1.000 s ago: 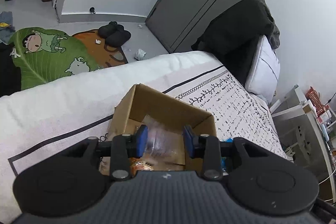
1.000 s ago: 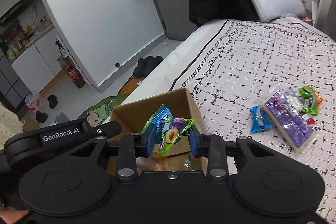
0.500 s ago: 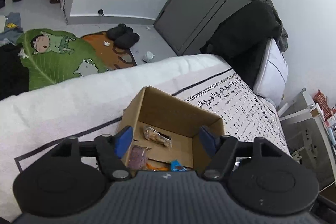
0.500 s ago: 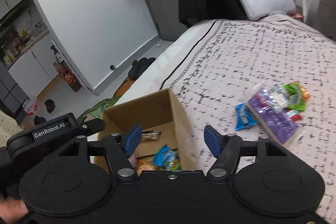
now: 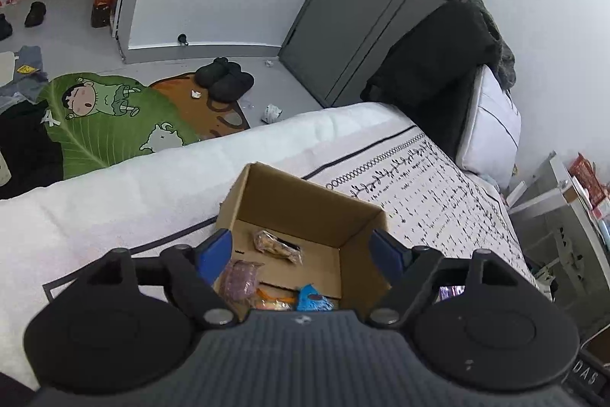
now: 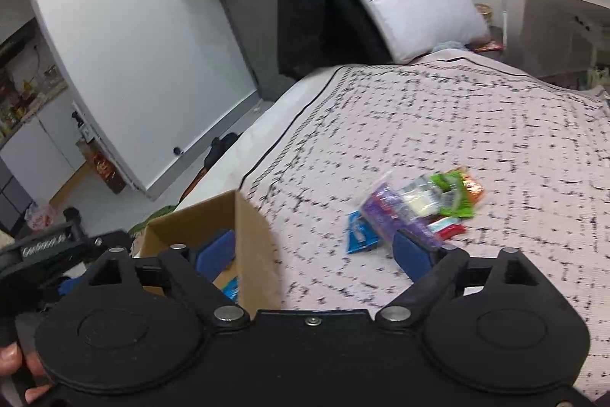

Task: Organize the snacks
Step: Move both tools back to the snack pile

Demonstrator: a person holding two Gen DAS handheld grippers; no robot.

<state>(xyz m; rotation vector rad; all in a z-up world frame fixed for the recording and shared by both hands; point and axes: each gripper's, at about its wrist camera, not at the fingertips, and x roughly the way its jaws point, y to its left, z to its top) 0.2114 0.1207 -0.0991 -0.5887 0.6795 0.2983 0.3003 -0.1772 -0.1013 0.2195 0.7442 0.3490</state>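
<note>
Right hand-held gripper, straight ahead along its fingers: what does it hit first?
Probably the bedspread. The right hand-held gripper is open, with bare cover between its fingers; the snack pile sits slightly right of that line, the box left. Depth is uncertain.

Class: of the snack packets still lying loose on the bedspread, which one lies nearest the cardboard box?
The blue packet. It lies at the pile's box-side edge, closest to the cardboard box; the purple packet and green packet lie farther away.

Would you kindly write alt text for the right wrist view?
The open right gripper hangs empty over a patterned bedspread, jaws wide apart. A blurred heap of colourful snack packets lies ahead, to the right of an open brown cardboard box.
</note>
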